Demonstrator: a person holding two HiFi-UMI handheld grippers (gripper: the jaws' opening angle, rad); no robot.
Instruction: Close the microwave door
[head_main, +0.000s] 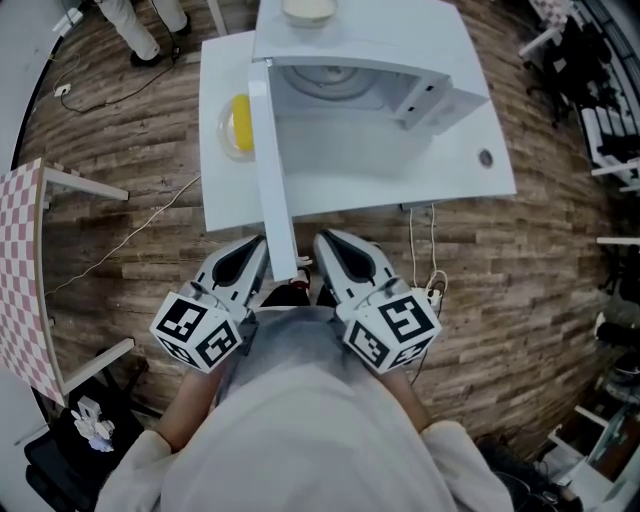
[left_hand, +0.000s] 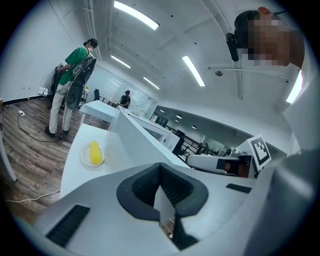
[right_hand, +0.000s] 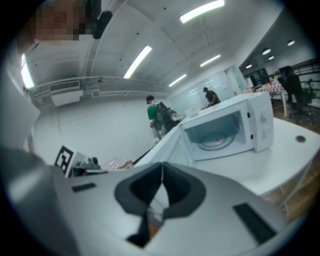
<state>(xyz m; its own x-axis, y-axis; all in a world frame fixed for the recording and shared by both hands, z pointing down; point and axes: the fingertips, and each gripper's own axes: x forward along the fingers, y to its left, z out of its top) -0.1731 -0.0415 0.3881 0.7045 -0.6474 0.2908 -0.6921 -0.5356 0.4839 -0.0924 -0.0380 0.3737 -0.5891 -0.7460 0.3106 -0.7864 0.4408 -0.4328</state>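
Microwave door (head_main: 272, 170): white, swung wide open, seen edge-on, free end jutting past front of bench (head_main: 470, 175) toward person. Microwave (head_main: 380, 45): white, cavity and turntable exposed, at bench rear. Left tool (head_main: 258, 250) just left of door's free end, right tool (head_main: 328, 245) just right; contact unclear. Both held low by torso, tips forward, jaws pressed together, empty. Plate (head_main: 238, 125) with yellow item left of door.

Fig. White box-shaped microwave oven (head_main: 400, 35) standing on a white table (head_main: 470, 170), its cavity exposed with the round glass turntable (head_main: 328, 82) visible. The microwave's white door (head_main: 273, 180), hinged at the left, stands wide open and projects edge-on past the table's near edge.
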